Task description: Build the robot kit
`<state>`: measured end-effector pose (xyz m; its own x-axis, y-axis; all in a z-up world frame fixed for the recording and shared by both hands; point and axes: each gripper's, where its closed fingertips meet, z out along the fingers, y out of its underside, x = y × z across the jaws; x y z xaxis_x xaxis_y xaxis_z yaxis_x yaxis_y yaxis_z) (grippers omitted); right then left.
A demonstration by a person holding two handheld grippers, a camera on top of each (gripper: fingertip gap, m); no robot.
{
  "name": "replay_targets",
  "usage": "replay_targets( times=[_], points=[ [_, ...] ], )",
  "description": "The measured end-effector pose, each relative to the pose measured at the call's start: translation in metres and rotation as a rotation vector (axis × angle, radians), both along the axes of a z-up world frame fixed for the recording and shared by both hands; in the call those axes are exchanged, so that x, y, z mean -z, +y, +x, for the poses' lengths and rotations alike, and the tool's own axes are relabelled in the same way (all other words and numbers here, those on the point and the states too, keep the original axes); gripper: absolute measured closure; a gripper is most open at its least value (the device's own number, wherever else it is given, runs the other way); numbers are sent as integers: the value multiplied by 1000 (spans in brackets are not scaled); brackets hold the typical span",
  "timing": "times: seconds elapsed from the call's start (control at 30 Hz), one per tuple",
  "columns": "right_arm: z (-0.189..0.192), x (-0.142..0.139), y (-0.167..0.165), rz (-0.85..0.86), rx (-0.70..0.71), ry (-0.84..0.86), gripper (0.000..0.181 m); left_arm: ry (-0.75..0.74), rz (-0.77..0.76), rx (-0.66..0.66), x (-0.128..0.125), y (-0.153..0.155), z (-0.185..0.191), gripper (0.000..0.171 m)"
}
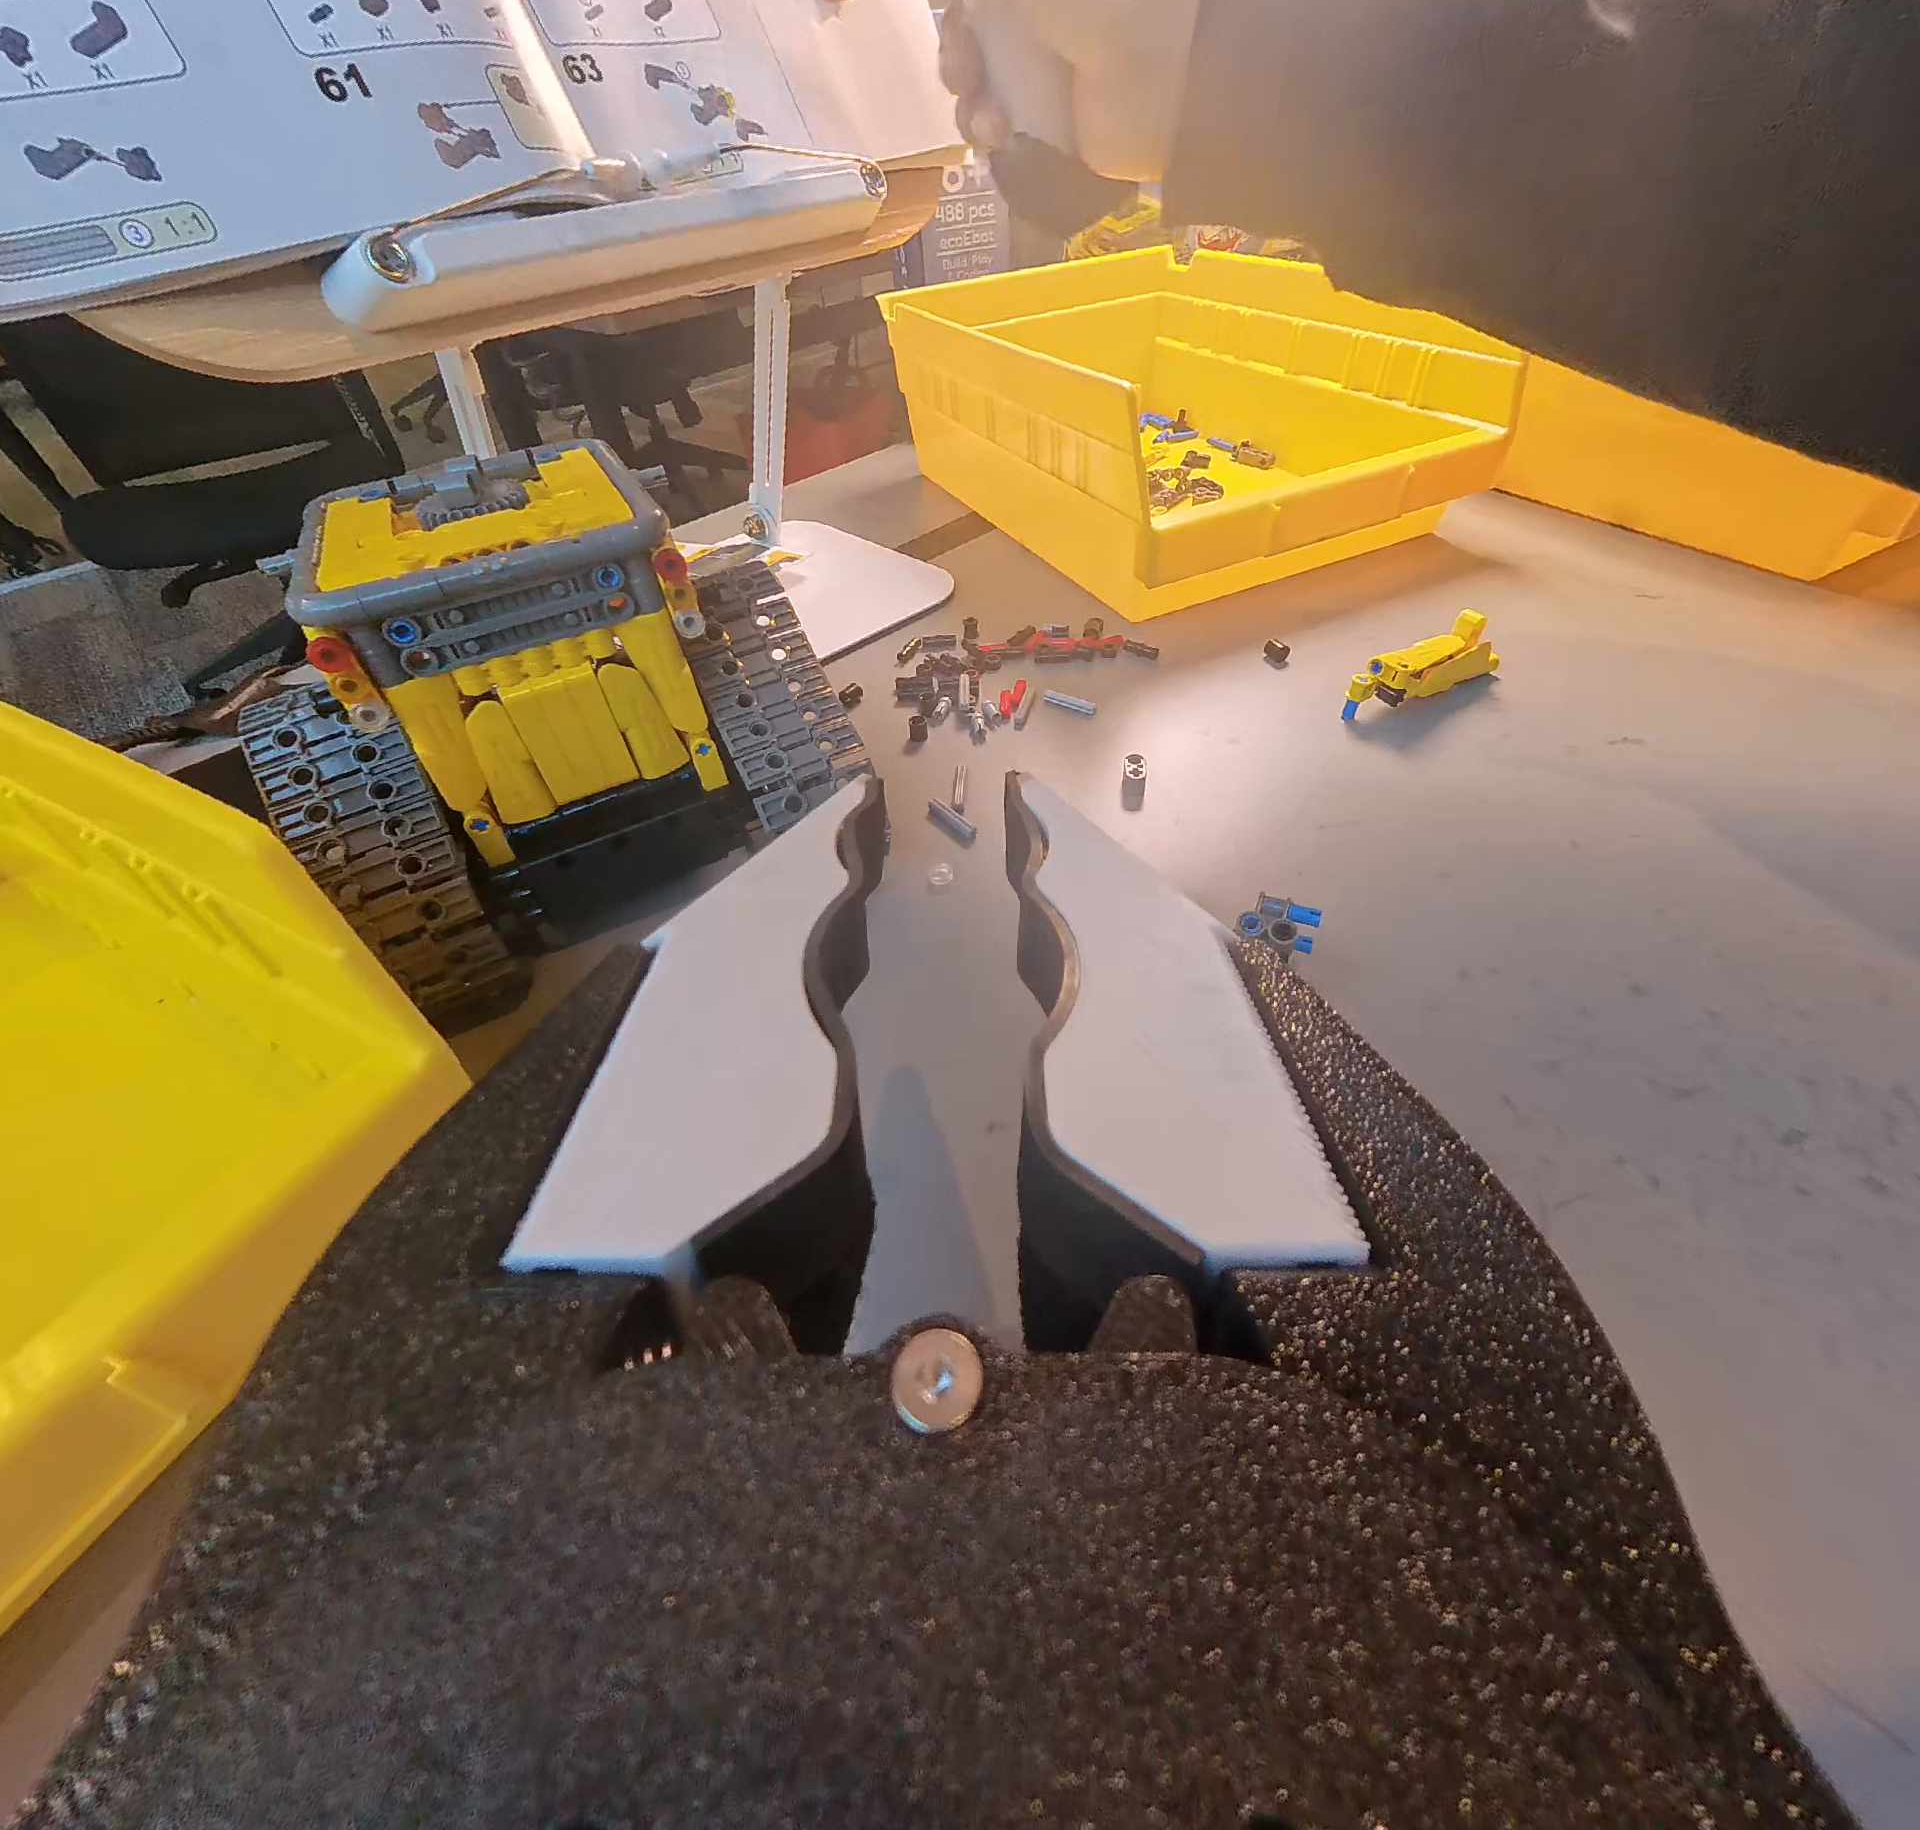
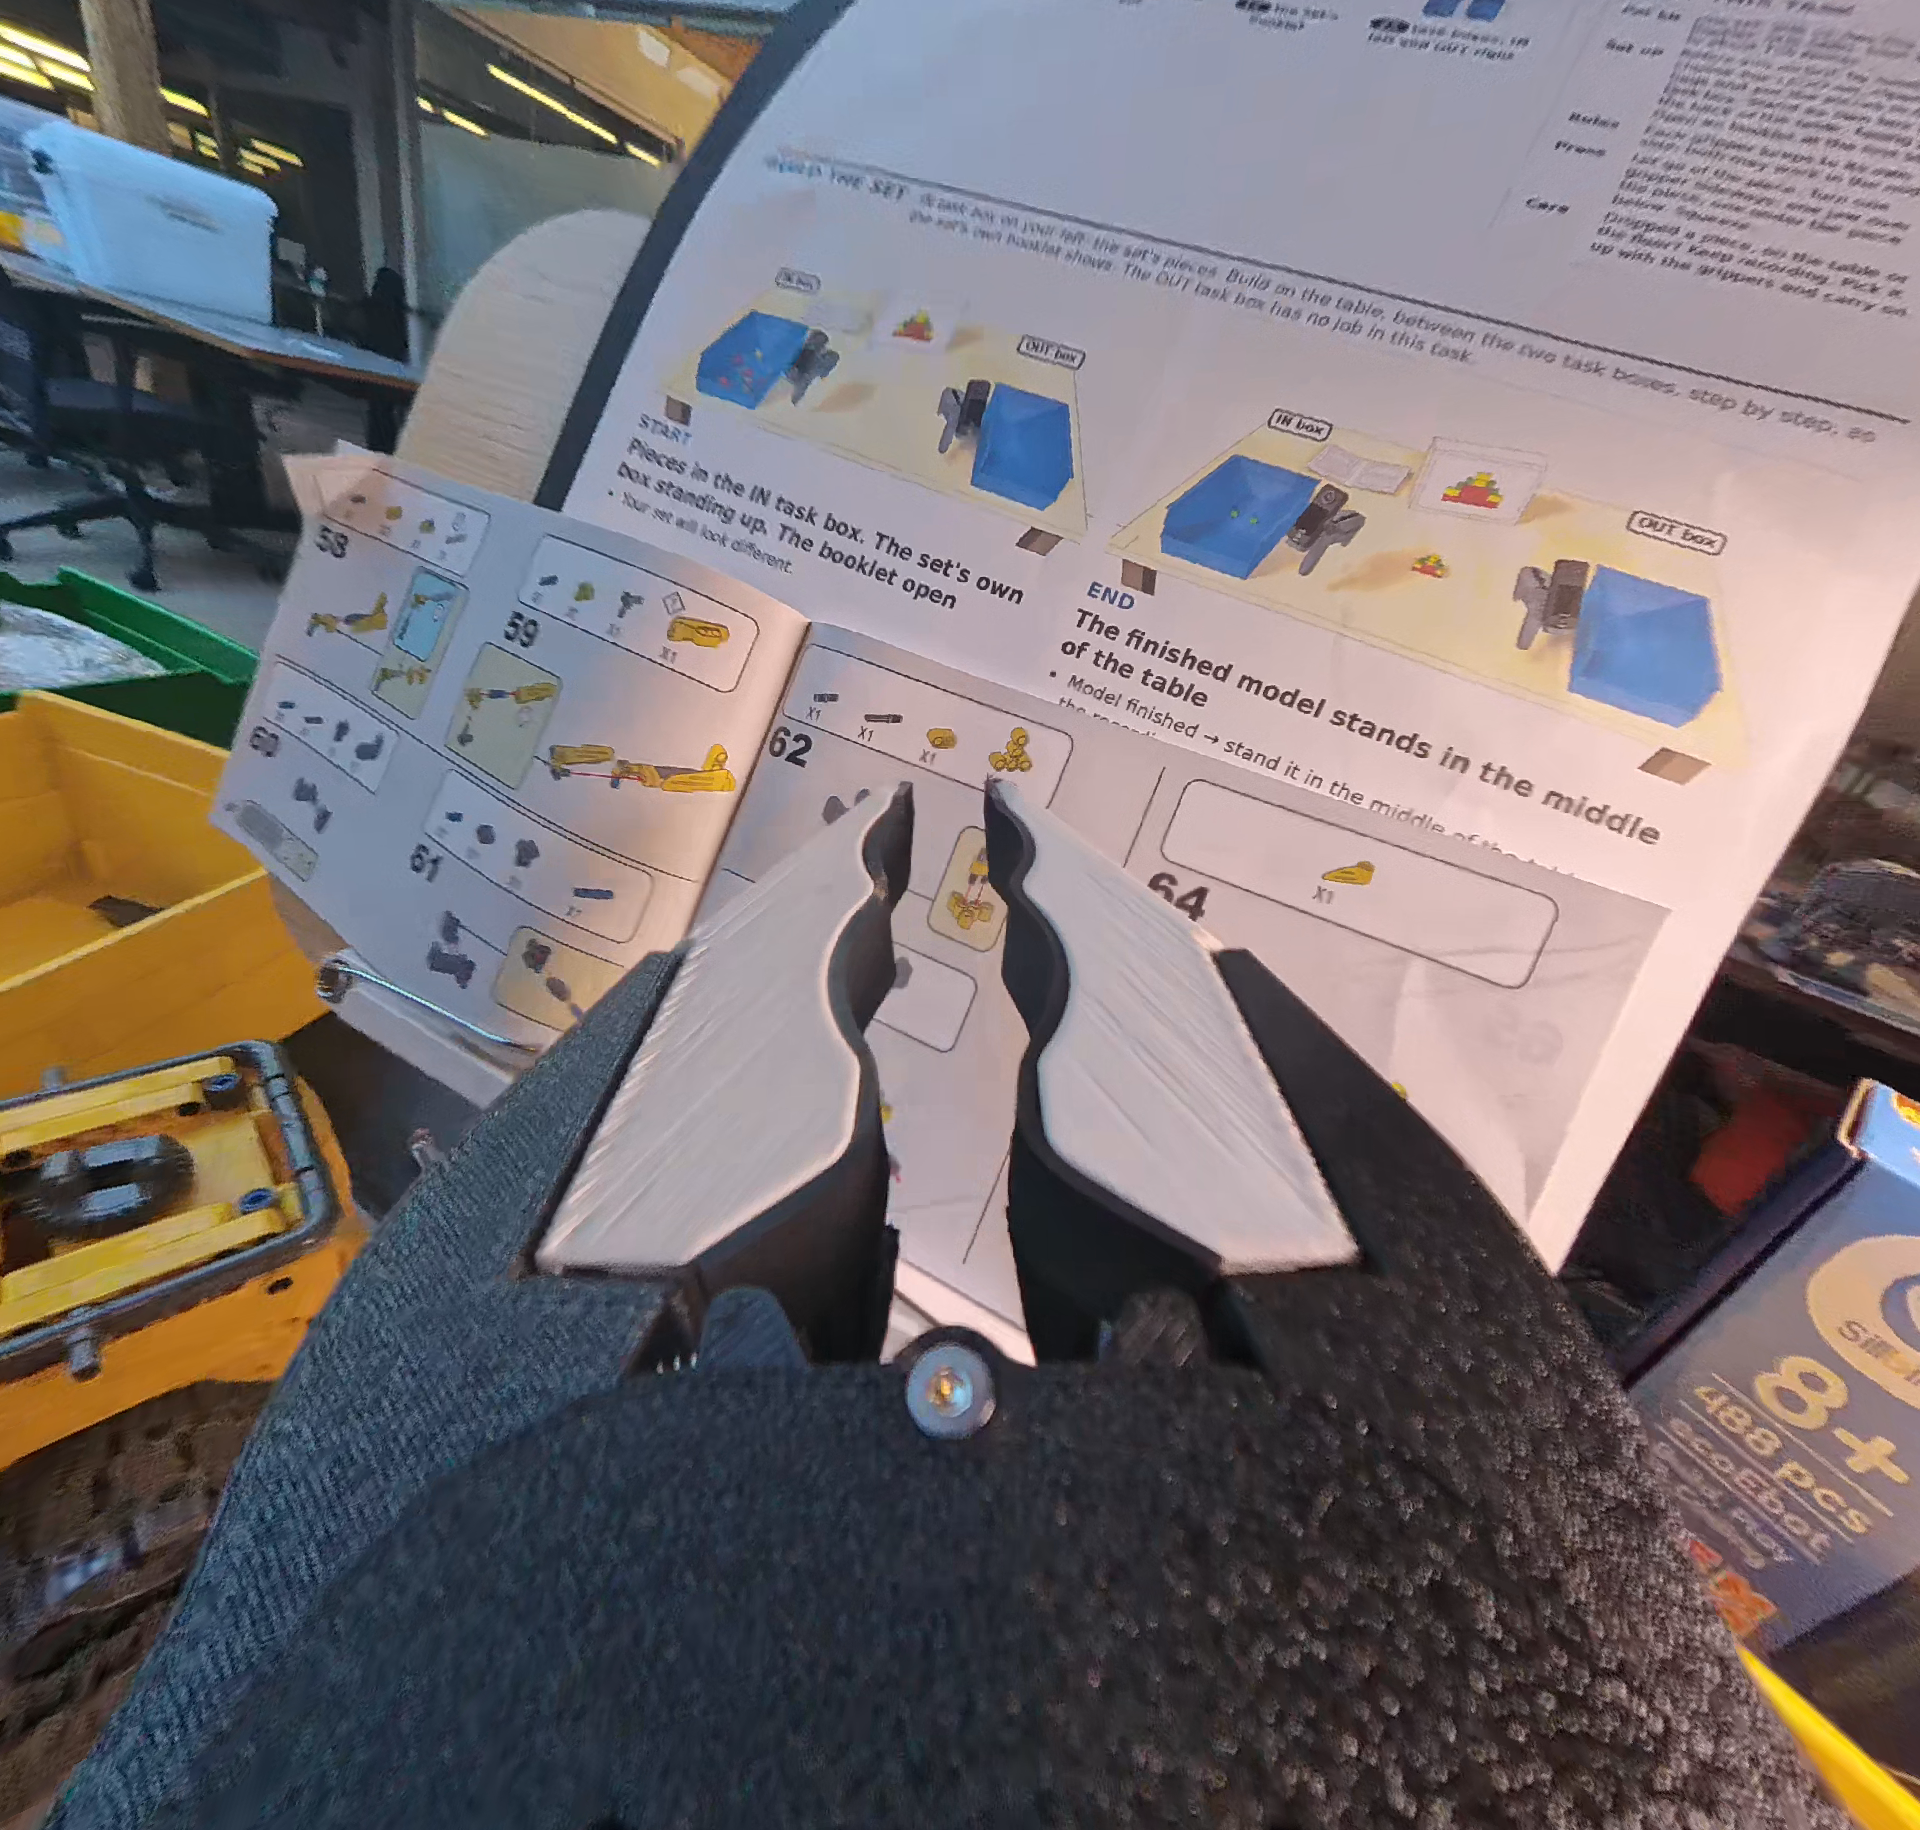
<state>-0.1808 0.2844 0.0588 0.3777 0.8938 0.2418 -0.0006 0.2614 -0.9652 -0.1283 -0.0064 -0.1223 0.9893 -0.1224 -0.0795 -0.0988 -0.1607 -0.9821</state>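
Note:
My left gripper (image 1: 940, 788) is open and empty, low over the grey table (image 1: 1558, 1001). A small blue pin (image 1: 951, 821) and a clear round stud (image 1: 940, 874) lie between its fingertips. A yellow and grey tracked brick model (image 1: 530, 679) stands just left of it. A pile of small black, red and blue parts (image 1: 987, 674) lies beyond. A small yellow sub-assembly (image 1: 1429, 668) lies to the right. My right gripper (image 2: 948, 791) is open and empty, raised in front of the open instruction booklet (image 2: 540, 741) on its stand.
A yellow bin (image 1: 1195, 430) with several small parts stands at the back. Another yellow bin (image 1: 156, 1105) is at the near left. A person's dark sleeve (image 1: 1558, 170) reaches across the top right. A printed sheet (image 2: 1299, 378) stands behind the booklet, a blue box (image 2: 1808, 1417) at right. Left tips to right tips: about 35 cm.

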Motion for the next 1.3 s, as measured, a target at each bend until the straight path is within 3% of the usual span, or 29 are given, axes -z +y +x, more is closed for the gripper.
replay_targets(
  times=[0.23, 0.47, 0.53, 0.63, 0.7, 0.77, 0.83, 0.9, 0.97, 1.03, 1.13, 1.3],
  points=[
    [61, -5, -49, -78, -92, 131, 164, 5, -2, -1, 1, 1, 1, 149],
    [115, 45, -107, -140, -194, 7, 161, 15, 4, 9, -6, -1, 5, 150],
    [132, 60, -128, -145, -230, -40, 161, 50, 29, 10, -30, -9, 5, 150],
    [161, 78, -151, -126, -264, -107, 162, 169, 12, -43, -99, -46, -19, 145],
    [180, 90, -159, -99, -263, -159, 162, 194, -16, -180, -143, -92, -69, 146],
    [197, 99, -164, -81, -263, -199, 162, 180, -83, -355, -163, -145, -136, 154],
    [211, 105, -165, -74, -249, -212, 162, 141, -259, -536, -143, -197, -208, 157],
    [220, 110, -167, -103, -245, -200, 162, -29, -532, -617, -83, -239, -256, 147],
    [225, 112, -170, -129, -249, -177, 162, -169, -701, -622, -28, -260, -275, 148],
    [227, 114, -173, -130, -250, -167, 162, -284, -796, -631, 14, -268, -284, 146],
    [227, 117, -175, -109, -252, -190, 162, -377, -900, -642, 54, -269, -292, 143],
    [236, 118, -175, -103, -251, -200, 162, -375, -1028, -629, 88, -272, -291, 151]
  ],
)
